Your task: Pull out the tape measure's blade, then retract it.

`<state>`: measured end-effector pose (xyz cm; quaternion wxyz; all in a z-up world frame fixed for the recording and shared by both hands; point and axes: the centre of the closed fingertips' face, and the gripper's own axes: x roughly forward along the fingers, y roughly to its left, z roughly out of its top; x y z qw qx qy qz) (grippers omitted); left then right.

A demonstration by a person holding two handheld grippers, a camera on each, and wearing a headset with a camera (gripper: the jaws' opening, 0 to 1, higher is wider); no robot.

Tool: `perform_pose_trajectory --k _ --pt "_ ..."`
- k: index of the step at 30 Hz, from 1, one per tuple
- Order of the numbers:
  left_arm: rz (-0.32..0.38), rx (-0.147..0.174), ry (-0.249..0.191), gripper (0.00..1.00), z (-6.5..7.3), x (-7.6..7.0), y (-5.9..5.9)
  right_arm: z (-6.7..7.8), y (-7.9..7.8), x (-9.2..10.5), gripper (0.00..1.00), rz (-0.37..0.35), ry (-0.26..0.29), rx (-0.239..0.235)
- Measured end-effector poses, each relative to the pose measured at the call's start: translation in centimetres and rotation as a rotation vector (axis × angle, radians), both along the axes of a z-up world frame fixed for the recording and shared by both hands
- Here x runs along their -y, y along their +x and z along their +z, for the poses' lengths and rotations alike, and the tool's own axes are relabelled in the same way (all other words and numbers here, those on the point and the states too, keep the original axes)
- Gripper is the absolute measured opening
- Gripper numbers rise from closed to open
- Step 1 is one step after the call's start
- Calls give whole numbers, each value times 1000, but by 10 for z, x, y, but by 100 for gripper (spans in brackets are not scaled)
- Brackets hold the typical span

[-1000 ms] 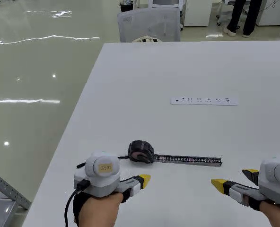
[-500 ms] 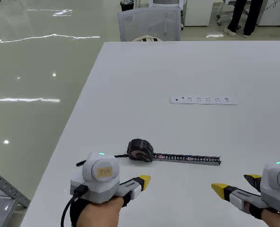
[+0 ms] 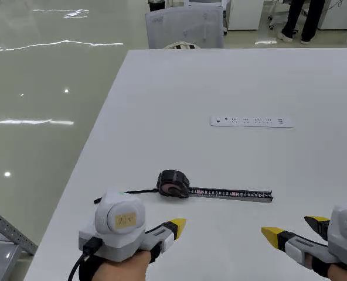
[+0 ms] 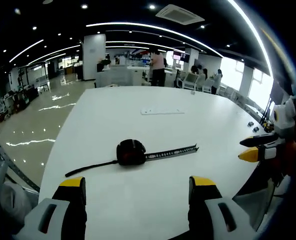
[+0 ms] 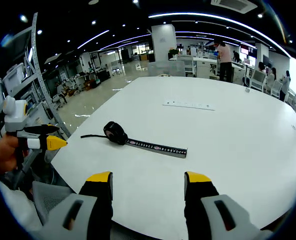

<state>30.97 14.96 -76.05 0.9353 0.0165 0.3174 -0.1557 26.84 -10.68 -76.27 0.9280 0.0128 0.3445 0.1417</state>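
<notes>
A white bench [image 3: 232,76] carries a black tape measure [image 3: 173,184] lying near its front edge. Its blade [image 3: 232,194] is pulled out partway and lies flat toward the right, and a thin black strap [image 3: 123,194] trails from the case to the left. The left gripper [image 4: 138,182] and the right gripper [image 5: 148,176], both with yellow-tipped jaws spread wide and holding nothing, hover at the near edge on either side of the tape measure, apart from it. A white power strip [image 3: 251,121] lies farther back on the bench.

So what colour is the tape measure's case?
Black case, clearest in the left gripper view.
</notes>
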Motion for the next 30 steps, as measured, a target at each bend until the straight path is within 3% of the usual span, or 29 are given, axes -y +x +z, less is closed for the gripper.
perform_pose_trajectory --k 14,19,23,30 --pt "-26 -17 0 82 18 2 -16 14 -16 -3 60 -6 -22 -14" --pt "-37 -36 14 83 17 3 -22 20 -23 -6 60 1 -17 -28" --pt "-30 -73 17 84 11 0 -28 24 -27 -8 60 5 -19 -31" --pt "-35 -84 24 88 12 0 -34 25 -34 -13 60 12 -18 -43"
